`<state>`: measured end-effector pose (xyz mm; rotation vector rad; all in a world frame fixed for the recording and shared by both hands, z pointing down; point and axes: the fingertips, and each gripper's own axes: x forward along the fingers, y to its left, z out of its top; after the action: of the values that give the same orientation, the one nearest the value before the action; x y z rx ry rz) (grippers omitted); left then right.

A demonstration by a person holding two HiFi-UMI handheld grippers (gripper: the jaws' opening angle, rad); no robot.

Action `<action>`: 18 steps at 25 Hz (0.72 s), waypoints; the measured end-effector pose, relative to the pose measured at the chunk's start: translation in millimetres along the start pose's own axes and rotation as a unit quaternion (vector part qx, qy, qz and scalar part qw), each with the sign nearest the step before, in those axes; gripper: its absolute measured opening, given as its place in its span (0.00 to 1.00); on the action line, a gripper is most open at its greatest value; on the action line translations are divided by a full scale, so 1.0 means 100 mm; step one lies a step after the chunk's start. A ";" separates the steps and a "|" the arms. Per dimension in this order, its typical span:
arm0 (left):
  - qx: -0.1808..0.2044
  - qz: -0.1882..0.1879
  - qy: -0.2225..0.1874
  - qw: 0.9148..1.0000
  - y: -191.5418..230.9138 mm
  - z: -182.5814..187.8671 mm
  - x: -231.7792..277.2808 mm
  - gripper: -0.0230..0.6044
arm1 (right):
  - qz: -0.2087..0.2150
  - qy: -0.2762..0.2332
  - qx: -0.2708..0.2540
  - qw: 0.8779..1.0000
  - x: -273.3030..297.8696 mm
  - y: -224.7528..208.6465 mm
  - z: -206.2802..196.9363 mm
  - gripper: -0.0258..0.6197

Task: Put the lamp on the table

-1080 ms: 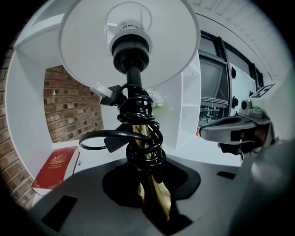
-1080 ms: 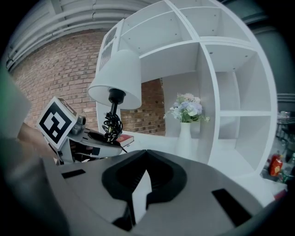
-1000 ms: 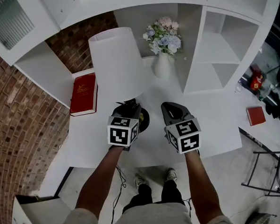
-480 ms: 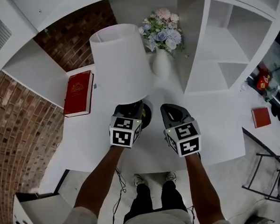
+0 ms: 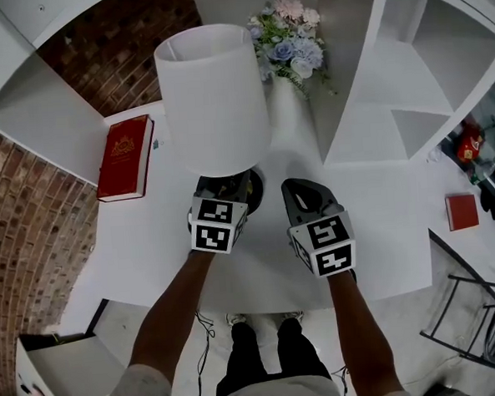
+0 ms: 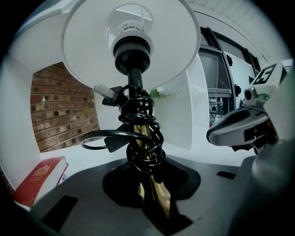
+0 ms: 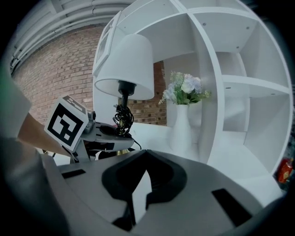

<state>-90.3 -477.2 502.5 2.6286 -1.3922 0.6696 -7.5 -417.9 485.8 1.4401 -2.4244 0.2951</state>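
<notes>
A lamp with a white shade [image 5: 212, 99] stands upright over the front middle of the white table [image 5: 375, 227]. My left gripper [image 5: 226, 186] is shut on its gold stem [image 6: 152, 193], just above the black base [image 5: 254, 199]. A black cord [image 6: 140, 133] is coiled round the stem, with its white plug [image 6: 103, 91] sticking out to the left. I cannot tell whether the base touches the table. My right gripper [image 5: 302, 194] hovers just right of the lamp. Its jaws stand a narrow gap apart with nothing between them [image 7: 138, 189].
A red book [image 5: 125, 157] lies at the table's left. A white vase of pale flowers [image 5: 289, 56] stands behind the lamp, beside a white shelf unit [image 5: 392, 100]. A brick wall [image 5: 33, 240] runs along the left. A small red book [image 5: 463, 211] lies far right.
The lamp, held in my left gripper, has shifted a little farther in over the table and toward the vase. My right gripper has kept its place beside it.
</notes>
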 end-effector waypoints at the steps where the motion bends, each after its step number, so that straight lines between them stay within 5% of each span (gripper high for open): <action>1: 0.002 0.003 -0.003 1.000 0.02 -0.01 0.03 0.20 | 0.004 0.001 -0.002 1.000 0.02 0.00 -0.01 0.04; 18: 0.006 0.036 -0.034 0.999 0.13 -0.05 0.31 0.19 | 0.041 0.023 -0.006 0.999 0.11 0.00 -0.22 0.04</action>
<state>-86.9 -506.8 518.6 2.6449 -1.5139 0.6020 -9.1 -419.9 510.1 1.3151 -2.4475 0.3285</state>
